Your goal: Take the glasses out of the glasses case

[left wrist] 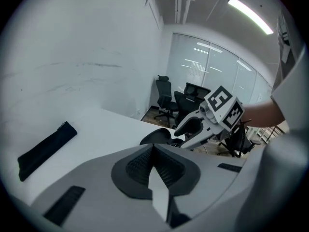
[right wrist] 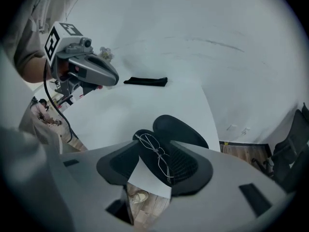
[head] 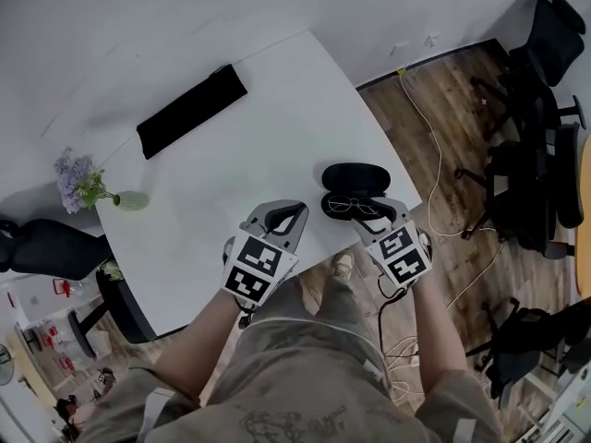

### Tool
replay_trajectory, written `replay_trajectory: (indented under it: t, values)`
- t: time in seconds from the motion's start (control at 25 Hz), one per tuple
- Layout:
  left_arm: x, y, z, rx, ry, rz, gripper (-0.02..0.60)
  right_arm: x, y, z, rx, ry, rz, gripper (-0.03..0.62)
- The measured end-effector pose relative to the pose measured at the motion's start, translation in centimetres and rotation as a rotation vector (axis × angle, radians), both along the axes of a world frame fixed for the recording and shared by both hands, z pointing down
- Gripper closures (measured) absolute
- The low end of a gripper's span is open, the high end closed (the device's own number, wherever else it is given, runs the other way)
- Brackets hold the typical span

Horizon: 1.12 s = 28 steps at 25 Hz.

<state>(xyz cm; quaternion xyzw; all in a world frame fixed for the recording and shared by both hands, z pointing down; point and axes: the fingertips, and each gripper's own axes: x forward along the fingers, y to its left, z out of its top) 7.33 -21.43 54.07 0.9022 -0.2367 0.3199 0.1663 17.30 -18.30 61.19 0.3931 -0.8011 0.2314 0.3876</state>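
A black glasses case (head: 355, 177) lies open near the white table's (head: 259, 146) front right corner, with its lid (right wrist: 177, 129) tipped back. Thin wire glasses (head: 355, 207) rest in the near half. My right gripper (head: 377, 216) is open at the case's near rim. In the right gripper view the glasses (right wrist: 157, 154) show in the gap between the right gripper's (right wrist: 153, 152) jaws. My left gripper (head: 280, 221) hovers over the table just left of the case, shut on nothing. The left gripper view shows that gripper (left wrist: 153, 149) with the case (left wrist: 156, 137) and the right gripper (left wrist: 194, 127) beyond it.
A long black pouch (head: 192, 111) lies at the table's far side. A small vase of flowers (head: 89, 188) stands at the left corner. Office chairs (head: 536, 155) and a cable (head: 432, 146) occupy the wooden floor to the right. The table's front edge runs under both grippers.
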Motion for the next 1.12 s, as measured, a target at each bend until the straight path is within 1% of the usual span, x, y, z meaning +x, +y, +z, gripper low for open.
replay_trajectory:
  t: [0.12,0.28,0.4,0.48,0.6,0.68,0.76,0.88,1.0,1.12]
  values:
    - [0.2,-0.4,0.2,-0.003,0.014,-0.061,0.566,0.3,-0.4,1.8,-0.015,0.033,-0.077,0.394]
    - [0.0,-0.7,1.1,-0.006,-0.010,-0.108,0.565,0.1,-0.6,4.2,-0.028,0.072,-0.193,0.396]
    - [-0.3,-0.5,1.9,-0.019,-0.026,-0.138,0.566,-0.1,-0.6,5.4,-0.039,0.088,-0.256,0.398]
    - [-0.5,-0.3,2.5,-0.028,-0.031,-0.153,0.566,-0.1,-0.6,6.0,-0.048,0.105,-0.301,0.400]
    - [-0.7,-0.1,3.2,-0.041,-0.039,-0.172,0.566,-0.4,-0.3,6.8,-0.060,0.138,-0.380,0.426]
    - [-0.8,0.0,3.6,-0.044,-0.042,-0.183,0.566,-0.7,-0.1,7.2,-0.062,0.151,-0.421,0.431]
    - [-0.9,0.1,3.7,-0.042,-0.045,-0.192,0.565,-0.9,0.1,7.4,-0.055,0.171,-0.463,0.445]
    - [-1.5,0.0,3.9,-0.042,-0.047,-0.207,0.565,-1.3,0.3,7.7,-0.041,0.227,-0.525,0.457]
    - [-2.0,0.0,4.0,-0.046,-0.049,-0.215,0.566,-1.5,0.3,8.0,-0.070,0.242,-0.534,0.466]
    - [-2.0,0.1,4.1,-0.046,-0.051,-0.213,0.566,-1.4,0.1,7.9,-0.103,0.211,-0.489,0.470]
